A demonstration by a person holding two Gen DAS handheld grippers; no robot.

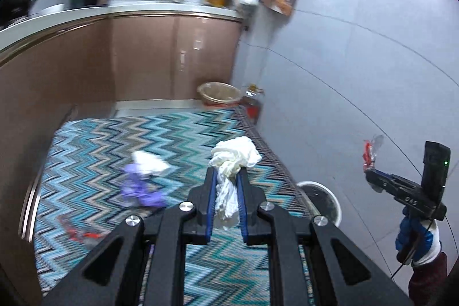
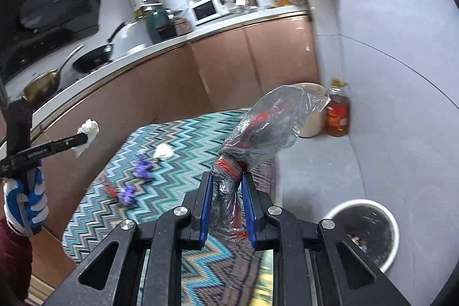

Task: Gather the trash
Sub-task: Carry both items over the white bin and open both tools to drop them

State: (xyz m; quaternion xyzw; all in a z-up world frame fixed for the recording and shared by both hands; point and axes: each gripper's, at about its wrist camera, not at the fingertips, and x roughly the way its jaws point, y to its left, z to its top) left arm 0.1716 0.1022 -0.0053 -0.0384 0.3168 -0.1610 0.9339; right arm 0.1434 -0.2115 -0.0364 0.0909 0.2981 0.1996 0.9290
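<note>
1. The rug (image 2: 178, 139) with its zigzag pattern covers the floor below the counter (image 2: 172, 45); it is the landmark here, and one white bin (image 2: 364, 234) stands just off its edge on the bare tile
2. The bin lies low and to the right of the right claw (image 2: 228, 182), so the right hand looks nearer to it than the left; in the left view only the bin's rim (image 1: 318, 185) shows, right of the left claw (image 1: 228, 171)
3. The right claw is clenched on one clear plastic bag (image 2: 269, 128) with red in it, its long axis running up and away from the claw
4. The left claw is clenched on one white crumpled tissue (image 1: 233, 159)
5. Left on the rug: one white wad (image 2: 163, 151), two purple scraps (image 2: 145, 165), one red scrap (image 2: 110, 189)
</note>
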